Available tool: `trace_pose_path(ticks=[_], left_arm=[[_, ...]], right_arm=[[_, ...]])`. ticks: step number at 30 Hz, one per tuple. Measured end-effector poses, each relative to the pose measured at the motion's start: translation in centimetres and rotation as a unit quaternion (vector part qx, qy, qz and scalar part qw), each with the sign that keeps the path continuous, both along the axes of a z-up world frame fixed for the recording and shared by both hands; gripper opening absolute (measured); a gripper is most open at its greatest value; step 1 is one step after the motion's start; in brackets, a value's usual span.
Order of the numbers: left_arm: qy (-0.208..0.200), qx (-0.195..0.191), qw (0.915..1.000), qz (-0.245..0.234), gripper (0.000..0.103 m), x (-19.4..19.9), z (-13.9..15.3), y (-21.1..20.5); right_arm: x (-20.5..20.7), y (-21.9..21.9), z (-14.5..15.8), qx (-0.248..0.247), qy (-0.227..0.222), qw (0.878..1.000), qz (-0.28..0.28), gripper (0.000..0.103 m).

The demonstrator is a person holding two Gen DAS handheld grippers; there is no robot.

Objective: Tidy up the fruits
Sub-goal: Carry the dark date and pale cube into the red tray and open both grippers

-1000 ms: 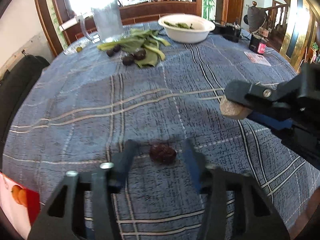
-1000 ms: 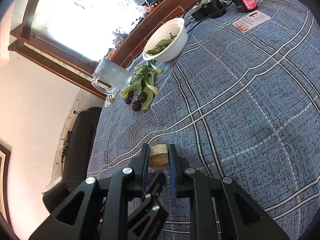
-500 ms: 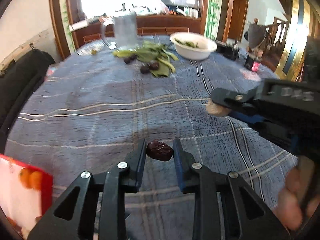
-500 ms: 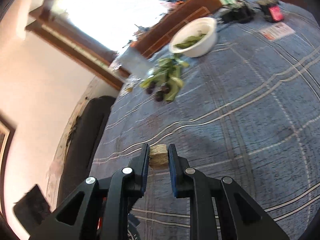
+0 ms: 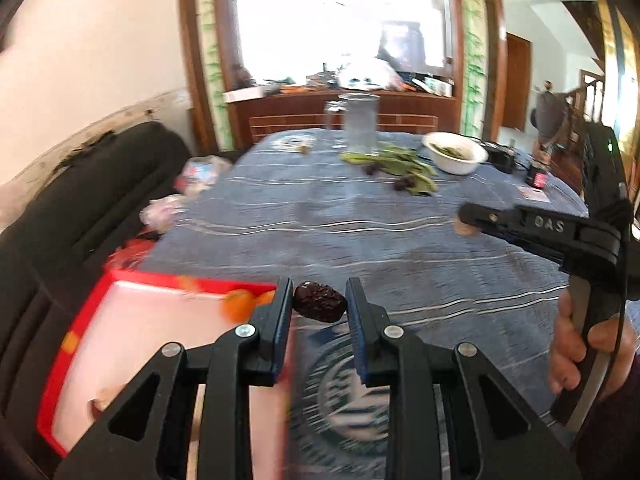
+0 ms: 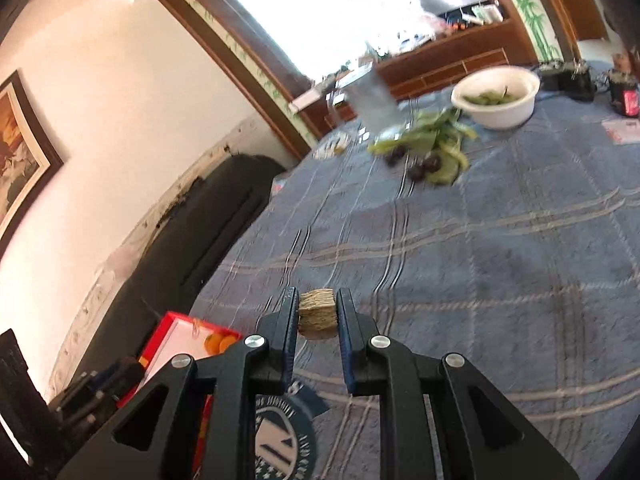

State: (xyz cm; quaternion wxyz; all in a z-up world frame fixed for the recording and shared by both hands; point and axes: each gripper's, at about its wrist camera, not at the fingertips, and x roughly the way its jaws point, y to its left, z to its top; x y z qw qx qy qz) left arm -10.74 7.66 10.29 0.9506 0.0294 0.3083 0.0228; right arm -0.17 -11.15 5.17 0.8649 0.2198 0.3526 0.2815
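while raised, left hand-held gripper pinches date.

The middle of the surface is bare cloth, so a gripper can pass there. At the far end stand a glass jug, green leaves and a white bowl. A red box blocks the near left edge.
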Motion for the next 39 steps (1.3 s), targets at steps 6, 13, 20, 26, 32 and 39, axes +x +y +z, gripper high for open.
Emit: trace_pose_path(ticks=[6,13,20,26,32,39], left_arm=[[-0.007,-0.005,0.9987,0.051,0.029,-2.4,-0.3,5.5],[-0.004,-0.02,0.9968,0.077,0.029,-3.8,-1.4,9.1],[-0.005,-0.033,0.9959,0.085,0.029,-4.6,-1.8,10.6],[0.001,-0.039,0.9956,0.085,0.029,-4.7,-2.3,11.1],[0.011,-0.041,0.9951,0.089,0.029,-4.5,-3.0,11.8],[0.027,-0.031,0.9947,0.094,0.029,-4.8,-4.1,12.7]], right_arm=[[-4.4,6.2,0.8,-0.011,-0.007,0.998,0.066,0.017],[-8.8,12.5,1.7,-0.042,-0.039,0.99,0.132,0.017],[-10.0,14.8,1.0,-0.069,-0.054,0.986,0.142,0.017],[-9.5,15.6,-0.2,-0.08,-0.038,0.986,0.142,0.017],[-9.8,16.5,-1.2,-0.088,-0.03,0.984,0.151,0.017],[-10.8,17.9,-2.1,-0.117,-0.048,0.979,0.157,0.017]])
